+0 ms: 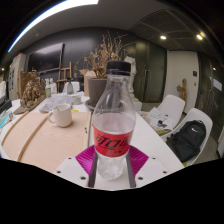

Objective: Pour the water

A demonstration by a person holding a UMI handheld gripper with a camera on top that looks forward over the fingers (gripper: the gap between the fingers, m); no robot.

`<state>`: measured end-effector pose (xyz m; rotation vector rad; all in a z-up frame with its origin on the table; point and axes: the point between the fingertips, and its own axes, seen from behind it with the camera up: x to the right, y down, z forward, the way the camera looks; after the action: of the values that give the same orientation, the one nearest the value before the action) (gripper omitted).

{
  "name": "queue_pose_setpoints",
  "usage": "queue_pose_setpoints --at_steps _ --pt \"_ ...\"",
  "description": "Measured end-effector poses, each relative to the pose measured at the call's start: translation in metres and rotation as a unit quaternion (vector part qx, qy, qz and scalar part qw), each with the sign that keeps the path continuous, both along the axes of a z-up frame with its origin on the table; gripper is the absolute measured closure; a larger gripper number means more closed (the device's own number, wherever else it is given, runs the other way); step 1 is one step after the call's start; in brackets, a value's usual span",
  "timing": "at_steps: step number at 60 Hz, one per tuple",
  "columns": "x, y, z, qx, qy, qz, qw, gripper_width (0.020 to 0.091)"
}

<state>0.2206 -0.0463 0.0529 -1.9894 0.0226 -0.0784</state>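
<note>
A clear plastic bottle (113,125) with a black cap and a red label stands upright between my fingers. Both dark fingers (93,165) press against its lower sides, and the magenta pads (136,157) flare out on either side. My gripper (111,162) is shut on the bottle near its base. Water fills the lower part of the bottle below the label. A white mug (62,114) sits on the pale round table (40,145), beyond the fingers and to the left of the bottle. I cannot see whether the bottle's base touches the table.
A grey vase with dried branches (98,88) stands behind the bottle at the table's far side. Small objects (32,92) lie at the far left of the table. White chairs (166,112) stand to the right; one holds a black backpack (186,140).
</note>
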Motion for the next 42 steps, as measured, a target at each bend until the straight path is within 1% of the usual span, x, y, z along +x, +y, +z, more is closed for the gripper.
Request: queue_pose_setpoints --at_steps 2,4,5,11,15,16,23,31,38,42 --pt "0.001 0.001 0.0 0.003 0.001 -0.002 1.0 0.0676" --pt "0.004 0.003 -0.001 0.006 0.003 -0.001 1.0 0.0699" --pt "0.004 0.003 -0.001 0.008 0.003 -0.003 1.0 0.0728" --pt "0.006 0.0 0.0 0.01 -0.006 -0.013 1.0 0.0837" --pt "0.006 0.001 -0.002 0.005 -0.01 -0.013 1.0 0.0855" --pt "0.006 0.0 -0.001 0.004 -0.013 -0.012 1.0 0.0876" --pt "0.008 0.003 0.004 0.0 -0.035 -0.014 0.999 0.0877" --pt "0.018 0.011 0.028 -0.003 -0.075 -0.024 0.997 0.0876" --pt "0.031 0.033 0.06 -0.002 -0.145 -0.028 0.989 0.0876" --pt "0.032 0.053 0.083 0.005 -0.197 -0.02 0.98 0.0877"
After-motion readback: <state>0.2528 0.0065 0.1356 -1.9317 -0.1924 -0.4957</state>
